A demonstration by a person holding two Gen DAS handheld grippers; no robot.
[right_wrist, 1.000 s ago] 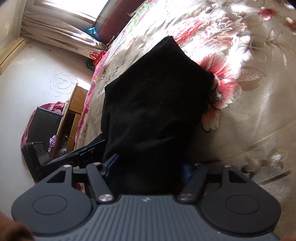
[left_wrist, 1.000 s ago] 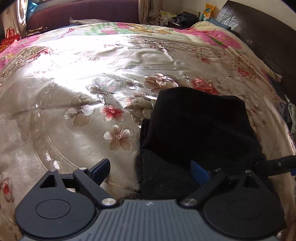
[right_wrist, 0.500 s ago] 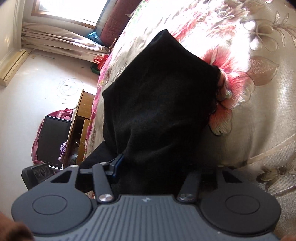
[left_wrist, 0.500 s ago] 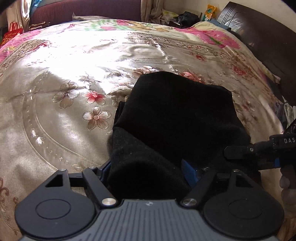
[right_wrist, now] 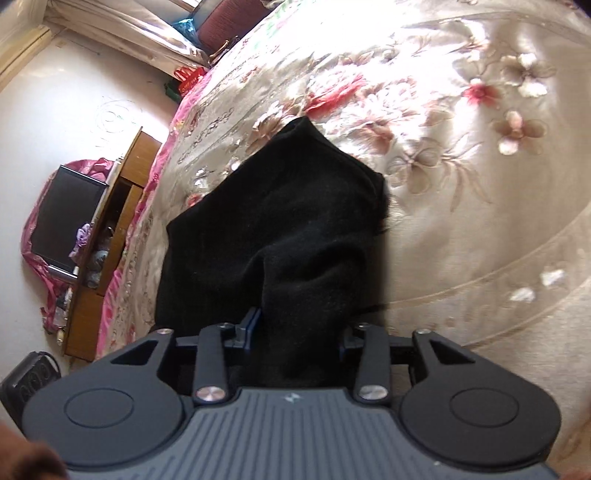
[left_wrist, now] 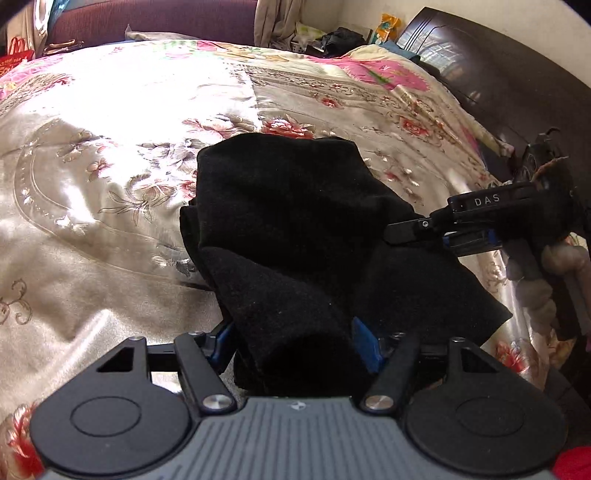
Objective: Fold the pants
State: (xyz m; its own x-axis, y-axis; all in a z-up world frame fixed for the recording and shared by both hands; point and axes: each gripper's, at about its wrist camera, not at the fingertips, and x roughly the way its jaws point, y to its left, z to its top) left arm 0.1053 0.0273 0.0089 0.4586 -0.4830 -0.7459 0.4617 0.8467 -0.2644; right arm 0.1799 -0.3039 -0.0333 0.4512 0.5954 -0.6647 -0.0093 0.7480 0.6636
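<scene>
The black pants (left_wrist: 295, 221) lie folded into a thick bundle on the floral bedspread (left_wrist: 110, 147). My left gripper (left_wrist: 295, 339) is shut on the near left edge of the pants, with cloth bunched between its blue pads. My right gripper (right_wrist: 295, 332) is shut on the other near edge of the pants (right_wrist: 280, 229). It also shows in the left wrist view (left_wrist: 461, 225), at the right of the bundle, with a hand behind it. The near part of the bundle is lifted off the bed; the far part rests on it.
A dark headboard (left_wrist: 498, 74) runs along the right of the bed. A maroon sofa (left_wrist: 147, 18) and clutter stand beyond the far edge. A wooden cabinet (right_wrist: 107, 236) with a black screen (right_wrist: 62, 218) stands on the floor beside the bed.
My left gripper went from open beside the pants to shut on their near edge. Both grippers have lifted and pulled the near edge of the bundle, and the cloth has bunched up.
</scene>
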